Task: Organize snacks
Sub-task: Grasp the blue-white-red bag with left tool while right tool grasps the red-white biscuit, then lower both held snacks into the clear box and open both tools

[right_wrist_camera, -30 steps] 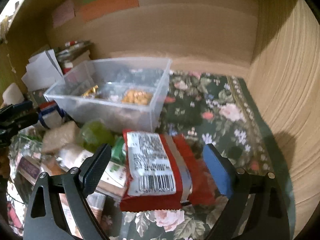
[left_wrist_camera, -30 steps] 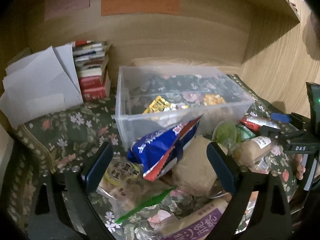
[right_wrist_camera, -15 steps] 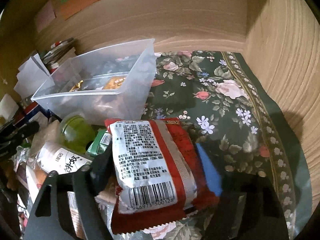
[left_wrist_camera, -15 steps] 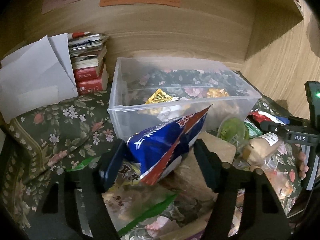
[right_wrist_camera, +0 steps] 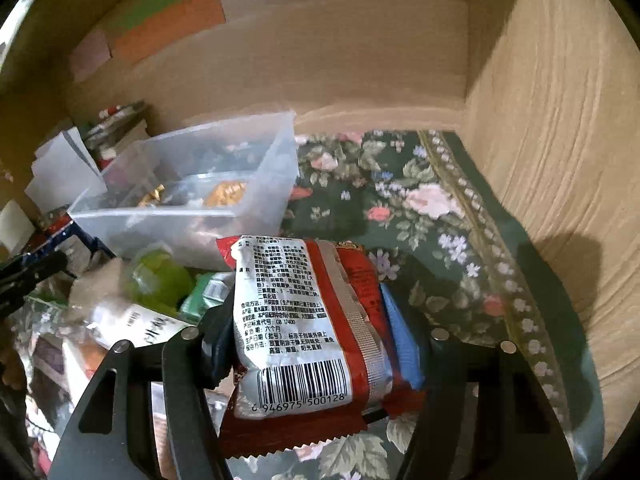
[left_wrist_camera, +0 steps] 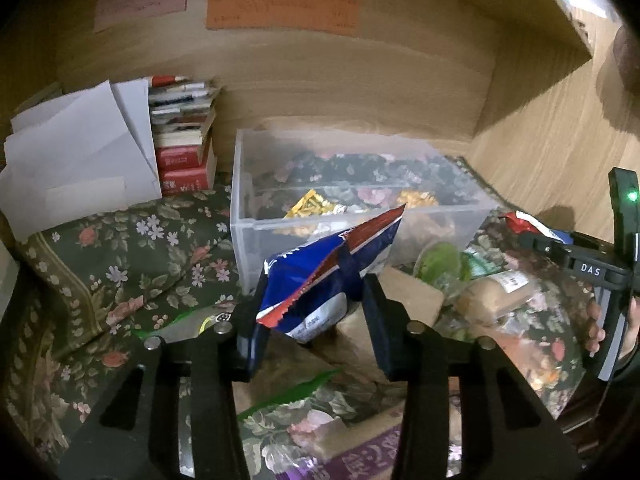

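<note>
1. Wooden shelf alcove [right_wrist_camera: 400, 60] lined with a floral cloth [right_wrist_camera: 400, 208].
2. Clear plastic bin [left_wrist_camera: 256, 220] stands mid-cloth, near the back wall.
3. Right gripper [right_wrist_camera: 320, 344] pinches a red snack packet [right_wrist_camera: 296, 328], barcode up, just off the bin's front right corner.
4. Left gripper [left_wrist_camera: 312, 316] clamps a blue chip bag [left_wrist_camera: 320, 276], raised before the bin's front wall.

Dim warm light, fisheye bending, black vignetted corners, soft blur
</note>
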The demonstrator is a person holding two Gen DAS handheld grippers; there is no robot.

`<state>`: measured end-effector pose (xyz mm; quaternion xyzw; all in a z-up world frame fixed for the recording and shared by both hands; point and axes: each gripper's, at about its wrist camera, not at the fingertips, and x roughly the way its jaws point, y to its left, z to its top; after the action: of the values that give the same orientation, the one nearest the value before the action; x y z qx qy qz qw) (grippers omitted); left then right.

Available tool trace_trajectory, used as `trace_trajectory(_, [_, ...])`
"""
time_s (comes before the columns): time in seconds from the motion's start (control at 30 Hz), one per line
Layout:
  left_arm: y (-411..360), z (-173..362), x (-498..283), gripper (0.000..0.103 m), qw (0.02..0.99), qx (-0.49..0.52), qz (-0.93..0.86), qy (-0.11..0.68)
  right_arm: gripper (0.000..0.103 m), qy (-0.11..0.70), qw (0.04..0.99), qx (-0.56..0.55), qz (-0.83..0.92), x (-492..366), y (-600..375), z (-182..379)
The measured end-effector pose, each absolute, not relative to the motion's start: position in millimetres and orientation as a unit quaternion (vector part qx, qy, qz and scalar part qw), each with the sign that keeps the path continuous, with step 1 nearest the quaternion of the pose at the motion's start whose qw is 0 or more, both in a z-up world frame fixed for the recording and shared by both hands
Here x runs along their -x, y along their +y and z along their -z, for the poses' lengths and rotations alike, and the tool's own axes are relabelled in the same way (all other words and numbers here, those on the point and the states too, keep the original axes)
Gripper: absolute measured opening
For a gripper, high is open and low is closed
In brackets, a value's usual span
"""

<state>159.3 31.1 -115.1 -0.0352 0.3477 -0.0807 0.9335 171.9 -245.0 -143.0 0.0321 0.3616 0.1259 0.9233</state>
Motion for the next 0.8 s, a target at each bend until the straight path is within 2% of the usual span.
trace_trajectory(0.37, [29.9,66.8,-141.8,0.042,0.953,0.034,0.077,0.291,0.061,0.291,0.944,-0.03,-0.152,-156.7,-232.4,95.7])
trace_trajectory(0.8, [27.7,28.1,-159.7,0.038,0.967,0.021,0.071,0.244,0.061,0.252,0.948,-0.011,-0.196,-175.7,-193.2,76.9])
